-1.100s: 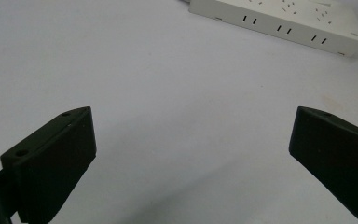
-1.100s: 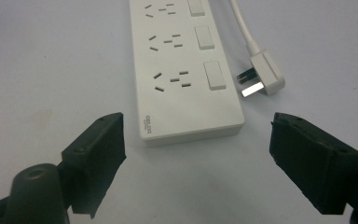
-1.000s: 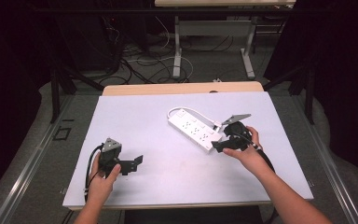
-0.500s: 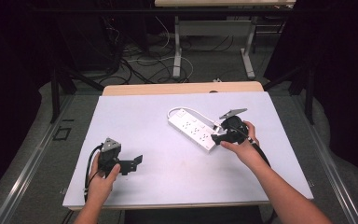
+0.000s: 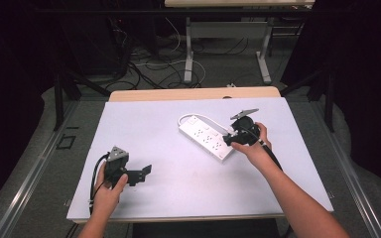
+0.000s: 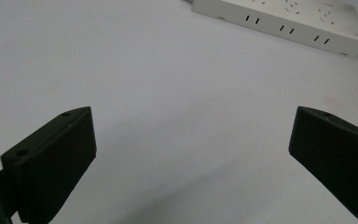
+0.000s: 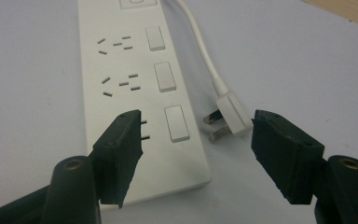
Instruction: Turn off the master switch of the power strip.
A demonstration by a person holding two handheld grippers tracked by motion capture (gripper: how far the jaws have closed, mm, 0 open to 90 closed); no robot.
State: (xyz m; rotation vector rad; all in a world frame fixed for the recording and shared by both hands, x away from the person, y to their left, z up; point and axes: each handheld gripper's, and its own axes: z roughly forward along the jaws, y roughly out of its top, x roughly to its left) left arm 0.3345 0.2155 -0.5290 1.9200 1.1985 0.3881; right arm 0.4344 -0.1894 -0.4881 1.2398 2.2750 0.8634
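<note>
The right gripper (image 5: 234, 133) is sitting closer to the strip (image 5: 207, 136) than it was a second ago, having come in over the strip's near end; the left gripper (image 5: 138, 174) is resting where it was, well apart from the strip toward the table's (image 5: 178, 198) near left corner, and the strip itself is lying unshifted.

The strip is lying flat, slantwise, right of the table's middle, its cord (image 7: 204, 49) curling off the far end and running back along its right side, so that the plug (image 7: 227, 115) is lying just beside the strip's near end with its pins toward the strip. In the right gripper view the jaws are standing wide apart, gripping nothing, one hanging over the strip's last socket (image 7: 143, 129) and switch (image 7: 177, 123), the other beyond the plug. The left jaws are likewise gaping over bare table, with the strip (image 6: 279, 18) far ahead of them.

By my judgement the strip is behaving as a stiff, light plastic bar, smooth and likely slippery, so a pinch across its narrow width near one end should be holding best, though it may be swinging on the pads. The cord is looking soft and springy and will be trailing. The plug is small, rigid and blocky; its body, not its pins, is the place to take hold
</note>
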